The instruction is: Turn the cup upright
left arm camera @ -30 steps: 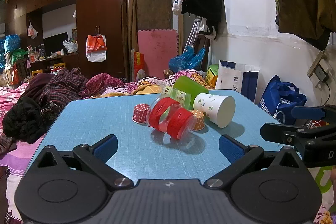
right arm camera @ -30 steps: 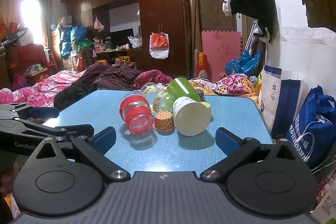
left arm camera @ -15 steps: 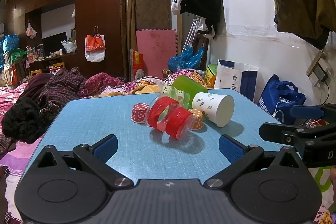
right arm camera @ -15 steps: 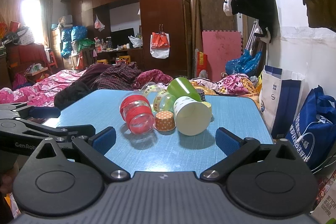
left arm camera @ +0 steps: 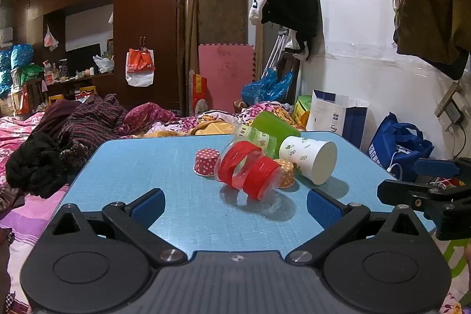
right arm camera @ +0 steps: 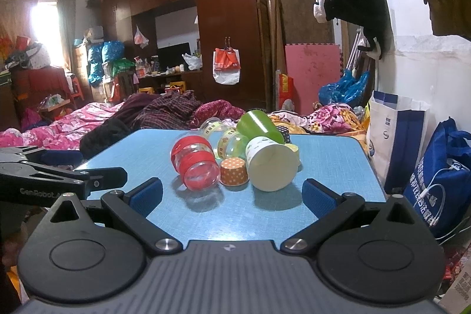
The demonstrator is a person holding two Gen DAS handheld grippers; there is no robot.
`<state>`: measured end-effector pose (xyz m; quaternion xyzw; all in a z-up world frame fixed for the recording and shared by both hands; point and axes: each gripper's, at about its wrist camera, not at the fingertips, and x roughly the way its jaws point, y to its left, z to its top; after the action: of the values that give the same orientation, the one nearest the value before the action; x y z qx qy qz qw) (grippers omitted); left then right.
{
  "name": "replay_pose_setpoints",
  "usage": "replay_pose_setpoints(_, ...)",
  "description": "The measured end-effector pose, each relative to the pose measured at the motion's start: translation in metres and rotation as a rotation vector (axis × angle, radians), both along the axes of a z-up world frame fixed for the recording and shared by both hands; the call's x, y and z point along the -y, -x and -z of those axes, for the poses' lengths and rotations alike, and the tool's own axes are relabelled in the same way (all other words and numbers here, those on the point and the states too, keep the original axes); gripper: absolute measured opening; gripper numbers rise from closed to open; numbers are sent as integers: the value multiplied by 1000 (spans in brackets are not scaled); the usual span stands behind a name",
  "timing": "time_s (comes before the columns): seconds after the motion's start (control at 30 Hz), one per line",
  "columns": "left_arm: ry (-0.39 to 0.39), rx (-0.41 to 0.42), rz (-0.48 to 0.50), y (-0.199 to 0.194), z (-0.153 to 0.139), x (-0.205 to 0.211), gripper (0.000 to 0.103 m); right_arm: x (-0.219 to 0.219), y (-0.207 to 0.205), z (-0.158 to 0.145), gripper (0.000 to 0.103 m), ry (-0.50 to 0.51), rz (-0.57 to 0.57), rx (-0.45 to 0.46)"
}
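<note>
Several cups lie tipped in a cluster on the blue table. A clear cup with red bands lies on its side nearest me; it also shows in the right wrist view. A white paper cup lies on its side, base toward the right gripper. A green cup and a clear cup with yellow-green bands lie behind. My left gripper is open and empty, short of the red-banded cup. My right gripper is open and empty, short of the cluster.
A small red dotted cup and an orange dotted cup sit mouth-down in the cluster. A bed with clothes lies left of the table. Blue and white bags stand by the right wall.
The left wrist view has shifted slightly; the cups sit a little further left and higher in it. The cups have not moved on the table.
</note>
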<state>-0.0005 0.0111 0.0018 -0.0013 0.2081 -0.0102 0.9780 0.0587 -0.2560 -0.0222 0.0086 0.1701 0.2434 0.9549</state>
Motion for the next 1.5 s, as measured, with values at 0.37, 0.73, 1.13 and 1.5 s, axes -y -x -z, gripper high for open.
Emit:
replay_pose_setpoints(0.37,1,0,1,0,0,-3,103,0,0,1,102,3,-9,3)
replay_pose_setpoints(0.73,1,-2,0,0,0,-3,103,-1,0,1,102,2,-4,9)
replay_pose_setpoints(1.13,3,-6,2,-1,1,-3,103,0,-2,1,102,1,-15,1)
replay_pose_setpoints(1.5,28,0,-16,-9,4,-15,103,-8,-26,-19,102,30,-34,2)
